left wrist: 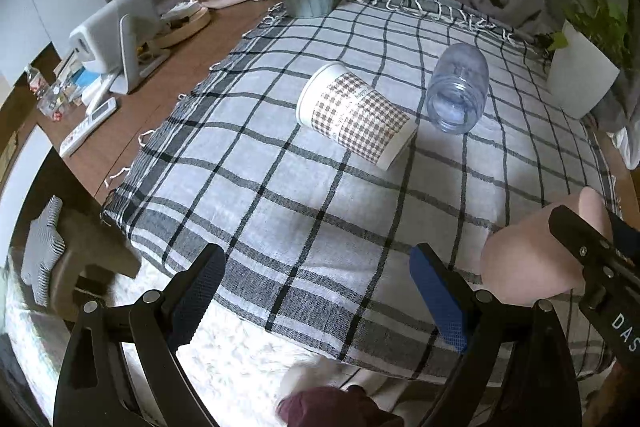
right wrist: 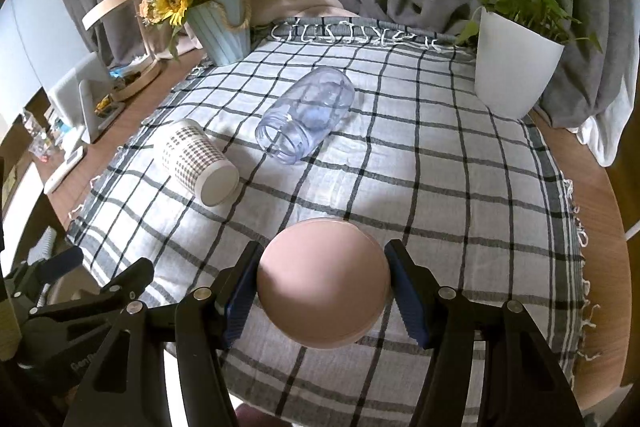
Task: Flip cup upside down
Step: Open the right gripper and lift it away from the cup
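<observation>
paper cup (right wrist: 199, 163), jar (right wrist: 306, 119) — mid-cloth obstacles

Soft, even daylight; strong fisheye bowing.
Corners vignette to black; short soft shadows fall toward 5 o'clock; motion blur at left view's 6 o'clock.

Pink cup (left wrist: 532, 255) partly hidden behind right gripper (left wrist: 592, 259)

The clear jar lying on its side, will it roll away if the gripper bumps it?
Probably, a little. The clear jar is round and lies on its side, so a sideways nudge could set it rolling. The checked cloth looks soft, which may slow it. It looks empty, so it is likely light and easy to shove.
</observation>
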Demonstrator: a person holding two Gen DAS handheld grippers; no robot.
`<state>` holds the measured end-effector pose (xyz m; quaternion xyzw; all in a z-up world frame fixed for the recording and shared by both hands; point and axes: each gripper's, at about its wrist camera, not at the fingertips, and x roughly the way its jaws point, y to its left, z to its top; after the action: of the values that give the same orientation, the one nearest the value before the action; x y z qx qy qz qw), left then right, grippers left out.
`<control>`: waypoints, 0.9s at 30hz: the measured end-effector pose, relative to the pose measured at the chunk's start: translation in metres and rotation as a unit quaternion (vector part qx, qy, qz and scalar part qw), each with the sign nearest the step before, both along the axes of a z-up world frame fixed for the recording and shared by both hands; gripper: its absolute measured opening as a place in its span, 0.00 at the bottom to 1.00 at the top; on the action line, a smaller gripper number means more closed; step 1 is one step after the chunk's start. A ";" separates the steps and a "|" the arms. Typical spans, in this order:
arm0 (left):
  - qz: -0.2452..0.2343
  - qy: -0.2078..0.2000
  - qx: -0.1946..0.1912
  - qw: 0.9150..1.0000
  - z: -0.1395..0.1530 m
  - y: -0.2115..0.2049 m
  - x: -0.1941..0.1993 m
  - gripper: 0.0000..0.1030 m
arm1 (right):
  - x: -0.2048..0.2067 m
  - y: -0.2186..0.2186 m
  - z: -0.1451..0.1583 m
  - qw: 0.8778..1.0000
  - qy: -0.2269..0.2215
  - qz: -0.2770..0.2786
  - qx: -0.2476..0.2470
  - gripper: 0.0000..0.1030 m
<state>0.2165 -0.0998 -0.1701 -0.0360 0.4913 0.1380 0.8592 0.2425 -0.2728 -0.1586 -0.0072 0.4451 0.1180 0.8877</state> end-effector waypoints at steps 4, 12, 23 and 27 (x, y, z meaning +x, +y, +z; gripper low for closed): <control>0.002 -0.010 -0.001 1.000 0.005 0.001 -0.002 0.94 | 0.001 -0.005 -0.002 1.000 0.009 -0.006 0.020 0.66; -0.019 -0.027 0.010 0.999 0.016 0.001 -0.006 0.94 | -0.001 -0.008 -0.002 0.999 0.014 -0.037 0.024 0.80; -0.067 -0.076 0.004 0.995 0.045 0.017 -0.038 0.97 | -0.044 -0.002 0.034 0.995 -0.045 -0.086 0.019 0.85; -0.099 -0.119 0.000 0.988 0.067 0.027 -0.071 1.00 | -0.088 0.010 0.062 0.989 -0.090 -0.115 0.014 0.89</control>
<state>0.1457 -0.0727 -0.1029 -0.0037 0.3871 0.0472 0.9208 0.1550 -0.2629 -0.0968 0.0457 0.3594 0.0204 0.9318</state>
